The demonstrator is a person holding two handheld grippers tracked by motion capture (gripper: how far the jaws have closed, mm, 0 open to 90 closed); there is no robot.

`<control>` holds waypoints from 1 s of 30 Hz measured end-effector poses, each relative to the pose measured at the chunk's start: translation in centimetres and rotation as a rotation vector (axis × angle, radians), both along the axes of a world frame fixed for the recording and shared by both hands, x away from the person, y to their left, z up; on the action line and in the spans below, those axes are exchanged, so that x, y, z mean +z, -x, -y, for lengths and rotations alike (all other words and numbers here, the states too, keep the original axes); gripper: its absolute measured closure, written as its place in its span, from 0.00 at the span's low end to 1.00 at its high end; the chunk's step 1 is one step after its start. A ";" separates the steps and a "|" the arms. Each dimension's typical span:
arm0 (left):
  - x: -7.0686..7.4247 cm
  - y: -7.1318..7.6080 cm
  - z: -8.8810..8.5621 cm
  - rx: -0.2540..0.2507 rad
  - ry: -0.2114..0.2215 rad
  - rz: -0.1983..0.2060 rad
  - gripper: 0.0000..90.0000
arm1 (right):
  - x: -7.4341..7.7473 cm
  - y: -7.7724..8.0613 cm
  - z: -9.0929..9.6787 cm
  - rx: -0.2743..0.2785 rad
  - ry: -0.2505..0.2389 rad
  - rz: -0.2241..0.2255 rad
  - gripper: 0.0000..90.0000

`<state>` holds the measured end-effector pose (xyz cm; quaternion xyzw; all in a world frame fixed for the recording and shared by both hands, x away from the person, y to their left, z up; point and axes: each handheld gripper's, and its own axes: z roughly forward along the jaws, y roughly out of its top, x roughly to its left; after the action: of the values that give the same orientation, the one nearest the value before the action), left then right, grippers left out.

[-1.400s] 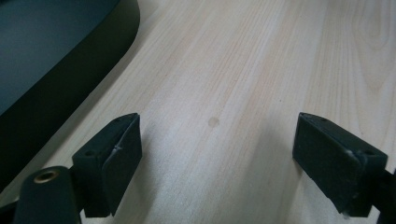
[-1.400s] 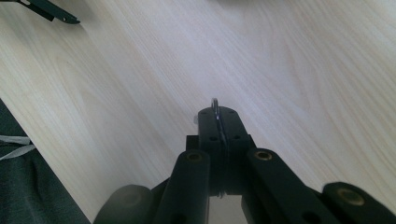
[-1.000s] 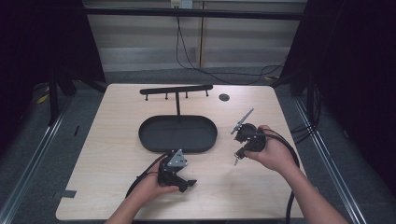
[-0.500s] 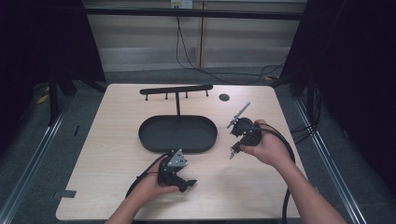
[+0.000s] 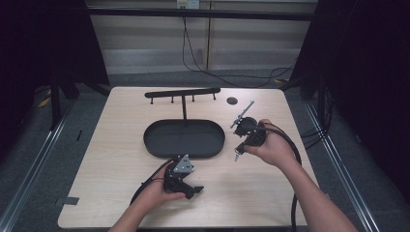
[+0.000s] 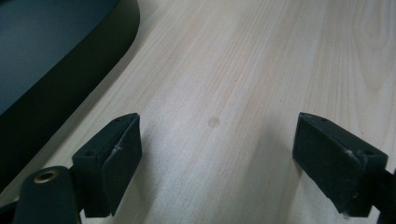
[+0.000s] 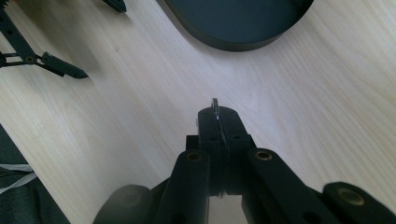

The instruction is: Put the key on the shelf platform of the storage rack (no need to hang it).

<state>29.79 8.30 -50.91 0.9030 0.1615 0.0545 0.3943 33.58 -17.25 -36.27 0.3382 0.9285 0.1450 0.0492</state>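
Black oval tray [image 5: 184, 137], shallow and raised-rimmed, sits at table [image 5: 121, 125] centre, below a black hook rack [image 5: 183, 93]. Left gripper [image 6: 215, 149] at the tray's 6 o'clock: jaws spread wide, nothing between. Right gripper [image 7: 218, 122] at 3 o'clock: jaws clenched on a thin metal edge, item unidentifiable.

Desk [image 5: 121, 159]: pale wood-grain surface, smooth, with a soft matt sheen. Oval tray [image 5: 159, 145]: black, smooth, matt finish, faintly reflective on the floor. Left tool [image 6: 219, 154]: matt black pads [image 6: 122, 149], plastic-looking, edges slightly worn. Right tool [image 7: 218, 119]: matt black jaws, brass-coloured metal inserts at the pivots.
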 end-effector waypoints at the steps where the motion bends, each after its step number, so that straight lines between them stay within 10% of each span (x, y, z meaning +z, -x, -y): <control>1: 0.0 0.0 0.0 0.000 0.000 0.000 0.17 | 0.1 -0.1 -0.2 0.002 0.004 0.000 0.99; 30: 0.0 0.0 0.0 -0.001 -0.003 -0.002 0.17 | 1.0 -2.1 -2.6 0.005 -0.004 0.034 0.99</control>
<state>29.80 8.31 -50.89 0.9038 0.1611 0.0536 0.3927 35.67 -14.62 -35.30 0.3333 0.9281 0.1529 0.0639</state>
